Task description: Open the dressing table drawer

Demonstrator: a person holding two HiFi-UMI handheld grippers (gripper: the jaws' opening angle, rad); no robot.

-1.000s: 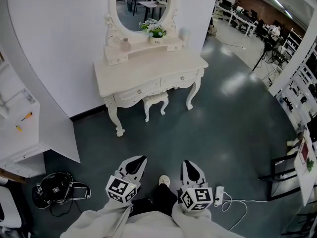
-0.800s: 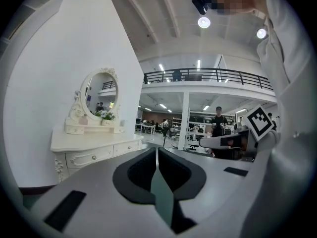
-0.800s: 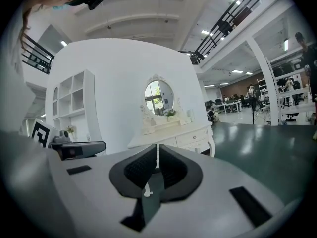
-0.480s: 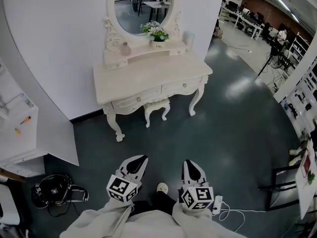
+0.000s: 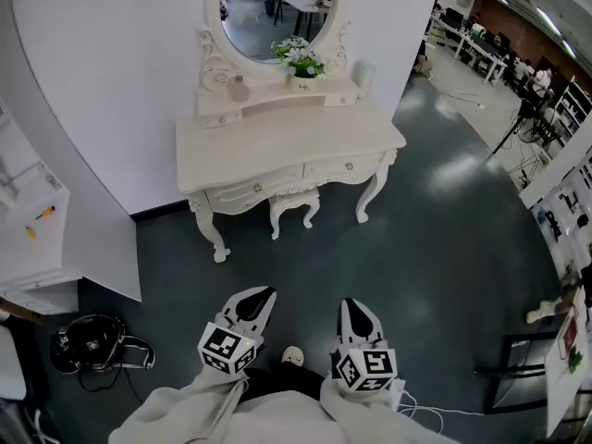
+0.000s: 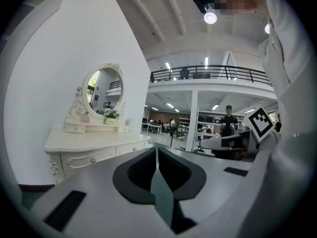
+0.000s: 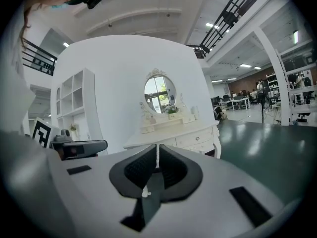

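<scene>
My left gripper [image 6: 157,151] has its two dark-padded jaws pressed together with nothing between them; my right gripper [image 7: 158,148] stands the same, jaws closed flat on each other and empty; both are held out in front of me, side by side and a little apart, over the dark grey-green floor [image 5: 435,248], each with its marker cube nearest my pale sleeves.

The cream-white carved dressing table [image 5: 287,141] stands ahead of me against the white wall [image 5: 111,81], well apart from both grippers; its two front drawers, the wider drawer [image 5: 256,181] on the head view's left and the shorter drawer [image 5: 344,166] on its right, are both pushed in flush, each with a small round knob; a matching cream stool [image 5: 294,202] is tucked under the table between its curved legs.

On the table's raised back shelf sits a small white pot of green and white flowers [image 5: 301,63], in front of the oval mirror [image 5: 277,7]; a black headset with its cable [image 5: 92,345] lies on the floor to my left.
</scene>
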